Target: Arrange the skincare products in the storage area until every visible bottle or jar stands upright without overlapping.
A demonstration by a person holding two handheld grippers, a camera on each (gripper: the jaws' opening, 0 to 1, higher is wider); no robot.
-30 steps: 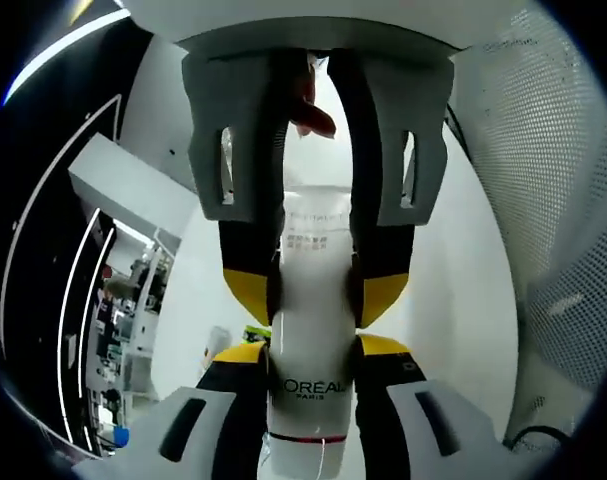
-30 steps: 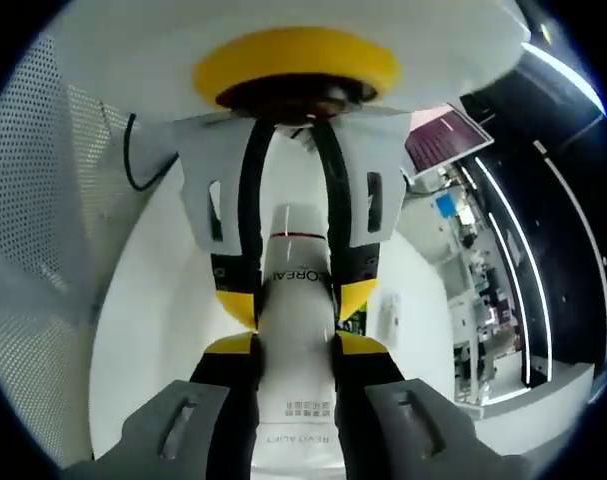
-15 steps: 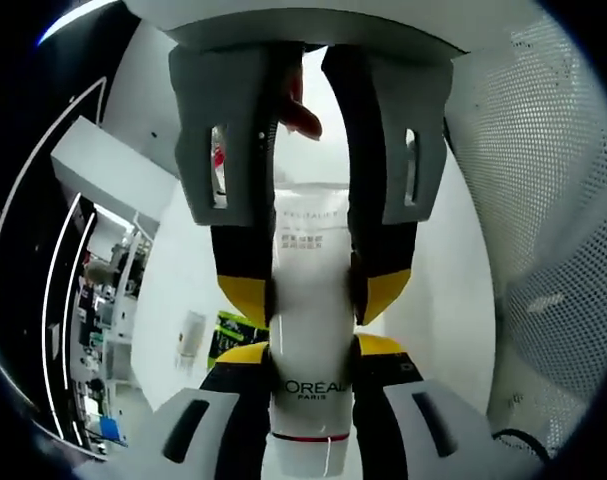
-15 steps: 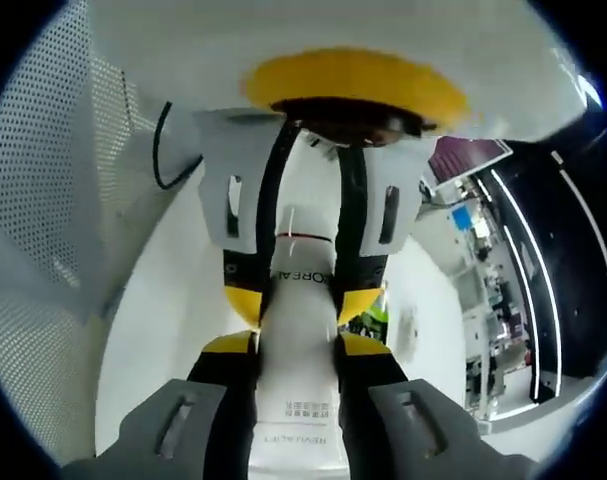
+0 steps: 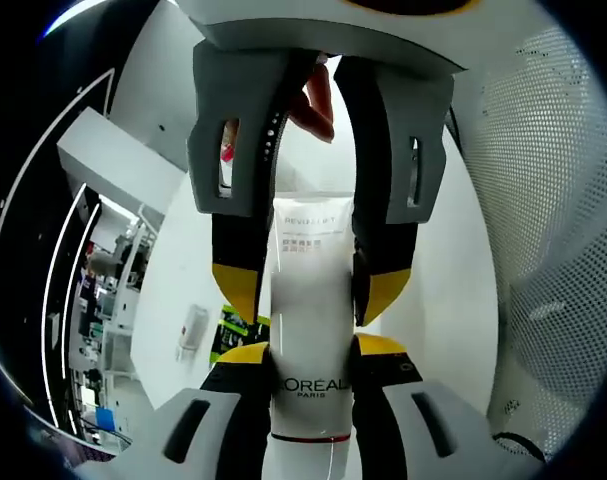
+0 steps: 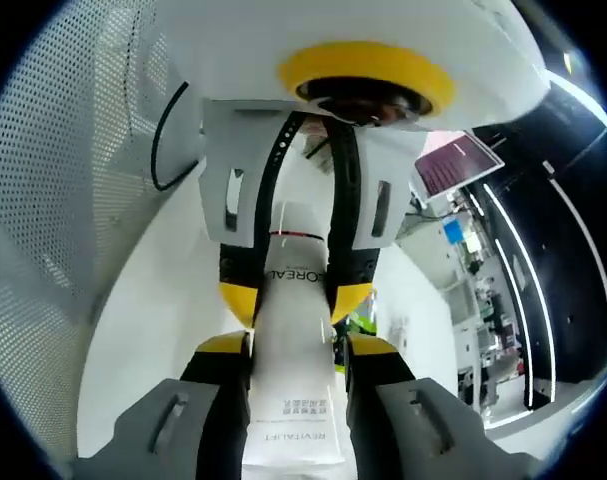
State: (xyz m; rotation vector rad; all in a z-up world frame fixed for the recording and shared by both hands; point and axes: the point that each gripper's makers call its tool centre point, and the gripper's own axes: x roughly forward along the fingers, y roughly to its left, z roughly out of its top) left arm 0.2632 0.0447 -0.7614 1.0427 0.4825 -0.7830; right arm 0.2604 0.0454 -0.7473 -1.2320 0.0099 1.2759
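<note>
A white L'Oreal tube (image 5: 309,300) with a red band near its cap spans between my two grippers, off any surface. In the left gripper view my left gripper (image 5: 309,350) is shut on the end printed L'OREAL. My right gripper (image 5: 311,292) comes down from the top, shut on the flat end printed REVITALIFT. In the right gripper view the same tube (image 6: 295,320) runs up from my right gripper (image 6: 295,346) to my left gripper (image 6: 295,298), which clamps the logo end. A fingertip (image 5: 319,100) shows behind the right gripper's jaws.
A white perforated mesh panel (image 5: 558,200) curves along one side, also seen as the mesh panel (image 6: 53,210). A black cable (image 6: 163,150) hangs near it. Plain white wall lies behind. Shelving and lit room clutter (image 5: 103,330) and a purple screen (image 6: 453,165) sit far off.
Both views have tilted and shifted a little with the hands. The tube stays clamped between the two grippers, and their hold on it looks the same.
</note>
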